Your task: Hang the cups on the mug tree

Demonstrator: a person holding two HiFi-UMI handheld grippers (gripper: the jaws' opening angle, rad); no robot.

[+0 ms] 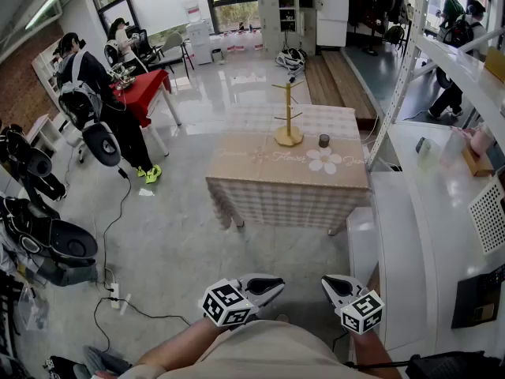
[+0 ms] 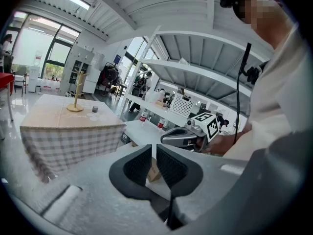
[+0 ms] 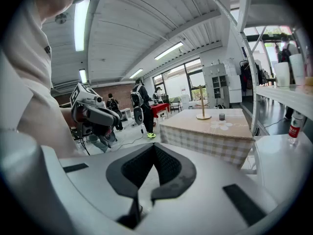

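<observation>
So we're standing well back from the big table (image 1: 288, 184), the one wearing the checked cloth, and it's sitting out in the middle of the shiny floor ahead of us. The white shelving (image 1: 465, 61) is running down our right side, and a smaller red table (image 1: 142, 89) is sitting off at the far left with a couple of people standing around it. On the checked table the wooden mug tree (image 1: 288, 117) is standing upright on its round base, towards the far half of the top. We're holding both grippers low and close to our body, well apart from the table and tipped a bit downward. The left gripper (image 1: 278, 284) is showing just a narrow slit between its fingers, with nothing in there. The right gripper (image 1: 326, 281) is pinching its fingertips fully together, also on nothing. The only cup we're making out is the small dark cup (image 1: 323, 140), and it's sitting on the cloth just to the right of the tree's base, right above the white flower print (image 1: 324, 160).
</observation>
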